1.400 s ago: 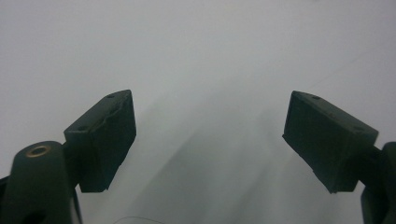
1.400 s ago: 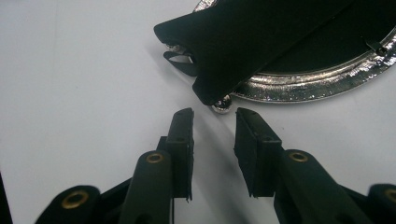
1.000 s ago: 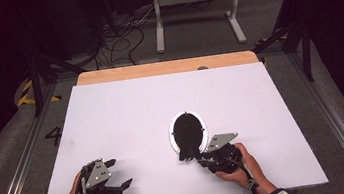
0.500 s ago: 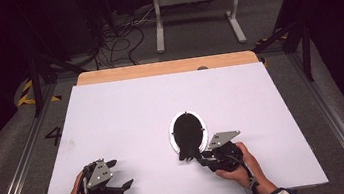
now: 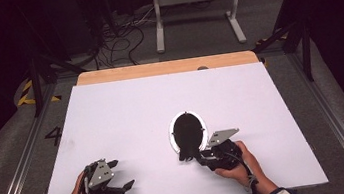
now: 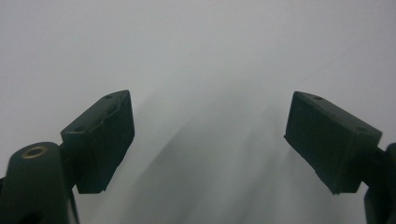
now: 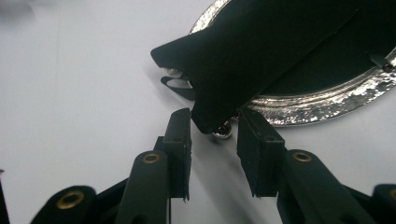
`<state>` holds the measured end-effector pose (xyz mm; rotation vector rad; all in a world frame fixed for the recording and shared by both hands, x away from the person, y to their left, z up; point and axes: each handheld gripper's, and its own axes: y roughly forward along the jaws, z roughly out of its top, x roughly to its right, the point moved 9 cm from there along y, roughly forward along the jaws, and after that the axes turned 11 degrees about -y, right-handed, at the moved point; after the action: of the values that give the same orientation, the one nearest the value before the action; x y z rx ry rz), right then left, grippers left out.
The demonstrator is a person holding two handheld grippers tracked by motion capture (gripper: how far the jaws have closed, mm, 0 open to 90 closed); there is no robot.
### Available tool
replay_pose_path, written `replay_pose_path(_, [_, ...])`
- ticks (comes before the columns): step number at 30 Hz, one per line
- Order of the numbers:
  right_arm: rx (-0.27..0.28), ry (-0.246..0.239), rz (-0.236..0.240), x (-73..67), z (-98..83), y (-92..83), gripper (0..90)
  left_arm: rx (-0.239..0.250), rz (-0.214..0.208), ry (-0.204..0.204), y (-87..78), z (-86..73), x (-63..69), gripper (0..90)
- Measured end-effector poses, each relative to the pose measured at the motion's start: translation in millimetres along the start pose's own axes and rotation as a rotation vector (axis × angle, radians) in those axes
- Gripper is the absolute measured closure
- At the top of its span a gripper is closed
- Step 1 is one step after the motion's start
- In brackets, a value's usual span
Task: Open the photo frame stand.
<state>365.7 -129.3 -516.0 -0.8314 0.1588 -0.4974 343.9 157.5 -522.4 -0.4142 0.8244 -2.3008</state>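
Note:
A flat black object (image 5: 188,131) lies on an oval silver plate (image 5: 171,136) right of the table's middle. Its narrow end hangs over the plate's near rim. My right gripper (image 5: 197,158) reaches that end from the right. In the right gripper view the black object (image 7: 261,51) tapers down over the plate's rim (image 7: 327,105), and my right gripper (image 7: 214,112) has its jaws pressed on both sides of the tip, with a small metal bead just below it. My left gripper (image 5: 123,174) rests open near the front left edge; its view (image 6: 210,95) has bare white table between the jaws.
The white tabletop (image 5: 127,118) ends in a wooden strip (image 5: 166,67) at the far side. Beyond it are floor cables (image 5: 122,38) and a white stand (image 5: 195,3). Metal rails run along both sides of the table.
My right gripper has edged slightly right and up against the black object's tip. The left gripper and the plate have stayed where they were.

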Motion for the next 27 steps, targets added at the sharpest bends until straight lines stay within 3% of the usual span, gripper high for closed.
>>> replay_pose_path(9, [0.004, 0.005, -0.003, -0.3, 0.9, 2.3, 66.9, -0.009, -0.004, 0.000, 2.0, -0.7, 0.8, 16.0])
replay_pose_path(14, [0.043, 0.071, 0.042, 1.1, 2.4, 1.5, 66.5, -0.011, -0.005, 0.000, 2.6, -0.6, 0.7, 15.9])
replay_pose_path(16, [0.063, 0.105, 0.065, 2.3, 4.1, 0.7, 65.4, -0.015, -0.005, 0.000, 3.7, -0.8, 0.7, 15.7])
replay_pose_path(17, [0.089, 0.149, 0.090, 3.5, 6.5, -0.5, 64.7, -0.021, -0.007, -0.001, 5.0, -0.9, 1.2, 15.7])
replay_pose_path(21, [0.137, 0.218, 0.148, 5.6, 11.0, -3.0, 65.4, -0.019, -0.013, -0.001, 6.7, 0.8, 2.3, 15.7])
replay_pose_path(22, [0.161, 0.274, 0.184, 7.3, 12.4, -3.0, 65.2, -0.019, -0.013, -0.002, 7.8, 1.8, 2.3, 15.6])
replay_pose_path(23, [0.161, 0.274, 0.184, 7.3, 12.4, -3.0, 65.2, -0.019, -0.013, -0.002, 7.8, 1.8, 2.3, 15.6])
replay_pose_path(25, [0.176, 0.349, 0.231, 9.3, 13.1, -1.4, 64.6, -0.024, -0.011, -0.005, 9.3, 2.9, 2.4, 15.6])
replay_pose_path(26, [0.201, 0.449, 0.303, 12.7, 14.2, 0.9, 64.1, -0.023, -0.015, -0.003, 10.6, 3.9, 2.6, 15.5])
replay_pose_path(27, [0.201, 0.449, 0.303, 12.7, 14.2, 0.9, 64.1, -0.026, -0.015, -0.005, 11.2, 4.5, 3.1, 15.5])
